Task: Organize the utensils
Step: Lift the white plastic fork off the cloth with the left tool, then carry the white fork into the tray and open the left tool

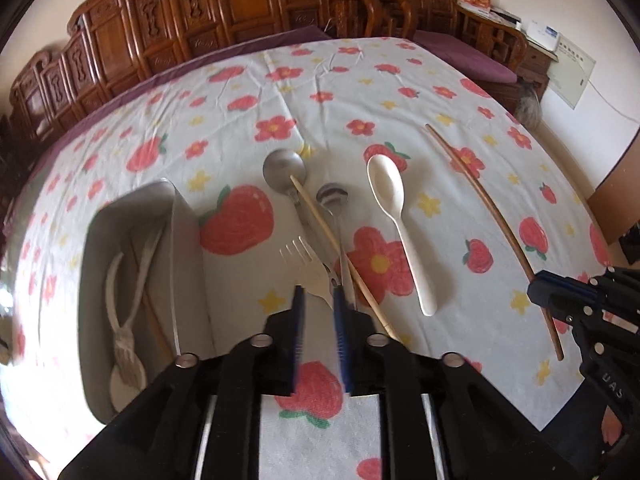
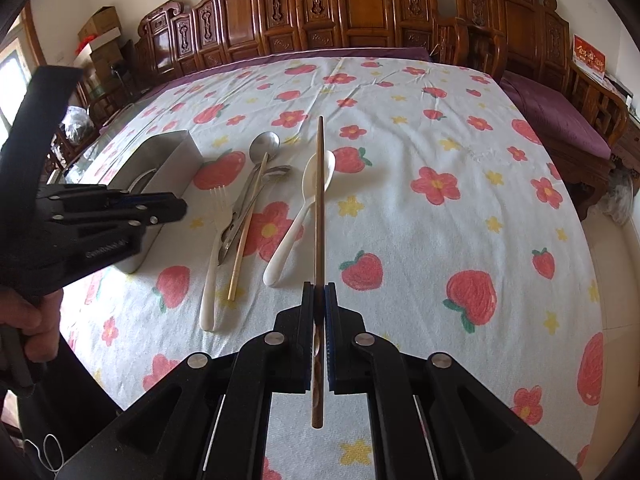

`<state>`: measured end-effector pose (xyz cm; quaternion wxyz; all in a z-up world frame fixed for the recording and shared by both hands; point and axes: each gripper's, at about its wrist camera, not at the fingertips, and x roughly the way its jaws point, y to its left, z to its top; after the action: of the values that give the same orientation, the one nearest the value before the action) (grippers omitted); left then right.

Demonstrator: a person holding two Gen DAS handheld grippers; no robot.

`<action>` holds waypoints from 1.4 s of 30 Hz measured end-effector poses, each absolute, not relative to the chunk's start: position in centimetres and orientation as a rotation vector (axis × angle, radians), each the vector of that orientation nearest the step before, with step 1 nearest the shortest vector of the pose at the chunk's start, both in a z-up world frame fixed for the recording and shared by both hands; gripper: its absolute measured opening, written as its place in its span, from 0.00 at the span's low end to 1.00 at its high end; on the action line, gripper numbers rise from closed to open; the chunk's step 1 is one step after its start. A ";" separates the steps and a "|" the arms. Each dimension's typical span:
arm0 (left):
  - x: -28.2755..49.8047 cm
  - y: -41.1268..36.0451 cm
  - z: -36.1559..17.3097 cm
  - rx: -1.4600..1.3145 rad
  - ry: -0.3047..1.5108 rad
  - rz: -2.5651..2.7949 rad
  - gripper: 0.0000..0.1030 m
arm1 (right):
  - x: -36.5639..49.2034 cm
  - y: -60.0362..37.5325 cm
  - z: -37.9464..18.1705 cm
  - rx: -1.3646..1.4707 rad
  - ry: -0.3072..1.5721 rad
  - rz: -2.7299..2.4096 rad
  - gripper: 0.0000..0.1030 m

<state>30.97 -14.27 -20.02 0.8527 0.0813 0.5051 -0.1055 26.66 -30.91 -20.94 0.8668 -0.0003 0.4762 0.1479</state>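
Brown wooden chopstick sits pinched near one end in the right gripper, poking out over the desk; it could pivot loose. Left gripper, fingers slightly spread and empty, hovers over the pale plastic fork beside the grey metal tray, risking scattering the pile.

floral tablecloth, carved wooden screen, cardboard boxes

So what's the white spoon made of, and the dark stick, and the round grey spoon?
The white spoon looks like glossy plastic or ceramic: smooth, cream, softly shiny. The dark chopstick held in the right gripper looks like wood: matte brown with grain-like marks. The round spoon looks like metal: grey and dully reflective.
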 end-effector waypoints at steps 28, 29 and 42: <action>34.4 -14.0 -24.8 0.036 1.187 -0.145 0.20 | 27.0 -31.3 -21.4 0.007 1.012 0.313 0.06; 34.4 -13.9 -25.1 0.034 1.195 -0.139 0.20 | 27.0 -31.3 -21.4 0.007 1.011 0.312 0.06; 33.7 -13.0 -24.5 0.061 1.189 -0.148 0.05 | 26.9 -31.0 -21.4 -0.006 1.010 0.317 0.06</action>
<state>33.70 -13.01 -24.49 0.8255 0.0285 0.5594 -0.0695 26.90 -30.96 -21.36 0.8631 -0.0028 0.4819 0.1512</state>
